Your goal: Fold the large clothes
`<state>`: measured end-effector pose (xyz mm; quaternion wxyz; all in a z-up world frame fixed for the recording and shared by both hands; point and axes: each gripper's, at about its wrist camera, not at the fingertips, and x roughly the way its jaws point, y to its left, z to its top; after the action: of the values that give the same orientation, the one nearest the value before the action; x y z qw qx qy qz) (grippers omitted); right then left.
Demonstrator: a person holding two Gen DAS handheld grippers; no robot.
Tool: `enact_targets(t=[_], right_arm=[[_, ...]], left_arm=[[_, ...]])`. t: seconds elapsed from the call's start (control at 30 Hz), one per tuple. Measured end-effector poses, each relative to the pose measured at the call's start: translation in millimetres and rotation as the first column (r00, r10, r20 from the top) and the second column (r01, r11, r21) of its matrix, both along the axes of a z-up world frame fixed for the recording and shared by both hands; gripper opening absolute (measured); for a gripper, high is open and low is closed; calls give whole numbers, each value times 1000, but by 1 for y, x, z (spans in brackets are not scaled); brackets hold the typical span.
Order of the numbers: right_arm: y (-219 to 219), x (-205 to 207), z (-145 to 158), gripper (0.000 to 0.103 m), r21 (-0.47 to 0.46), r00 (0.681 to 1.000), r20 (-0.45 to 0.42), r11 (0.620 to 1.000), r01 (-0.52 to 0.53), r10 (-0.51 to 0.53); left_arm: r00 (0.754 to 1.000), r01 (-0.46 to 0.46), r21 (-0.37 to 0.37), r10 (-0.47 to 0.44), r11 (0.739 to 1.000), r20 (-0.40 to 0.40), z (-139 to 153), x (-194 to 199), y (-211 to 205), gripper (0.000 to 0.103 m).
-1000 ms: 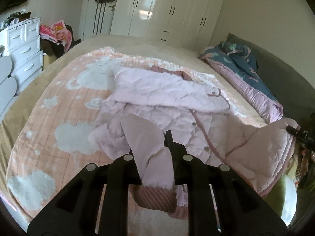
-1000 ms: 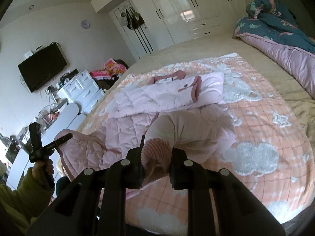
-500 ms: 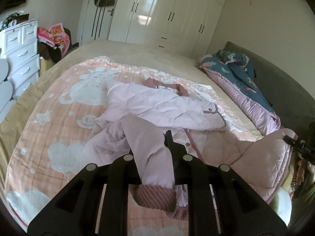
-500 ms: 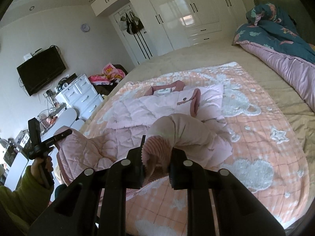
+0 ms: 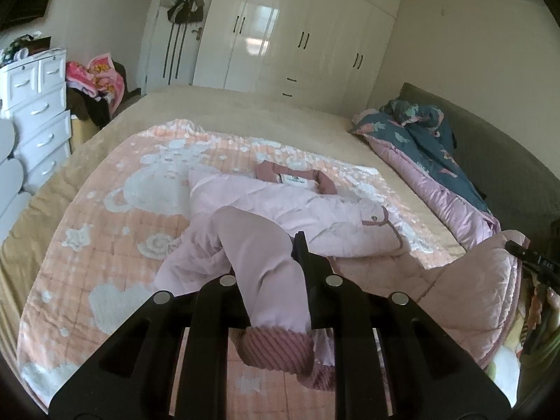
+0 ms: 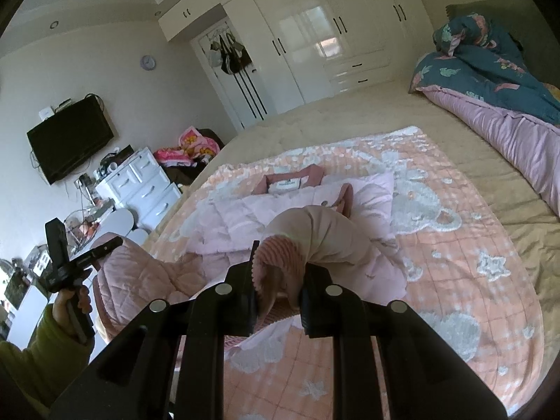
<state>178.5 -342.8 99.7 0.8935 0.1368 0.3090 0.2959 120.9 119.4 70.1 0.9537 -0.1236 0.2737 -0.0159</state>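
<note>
A pale pink quilted jacket [image 5: 301,210] with a dark pink collar lies on the peach cloud-print blanket [image 5: 115,231] on the bed; it also shows in the right wrist view [image 6: 245,210]. My left gripper [image 5: 266,273] is shut on one sleeve, whose ribbed dark pink cuff [image 5: 276,353] hangs below the fingers. My right gripper [image 6: 278,273] is shut on the jacket's hem with a ribbed cuff [image 6: 276,255] bunched between its fingers. The jacket's near part is lifted and drapes between both grippers.
A rolled blue and pink duvet [image 5: 427,147] lies at the bed's right side. A white chest of drawers [image 5: 35,105] stands left of the bed, white wardrobes [image 5: 297,38] behind it. A TV [image 6: 70,140] hangs on the left wall.
Both grippers have risen and pulled back with the jacket still in them. The jacket's lower part has lifted farther off the blanket.
</note>
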Motion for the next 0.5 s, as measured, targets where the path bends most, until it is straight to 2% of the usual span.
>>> enact_targets(t=[0.5], right_arm=[[-4, 26, 27, 17, 39, 998, 47, 999, 34, -36]], left_arm=[[999, -35, -6, 35, 999, 32, 26, 24, 10, 9]])
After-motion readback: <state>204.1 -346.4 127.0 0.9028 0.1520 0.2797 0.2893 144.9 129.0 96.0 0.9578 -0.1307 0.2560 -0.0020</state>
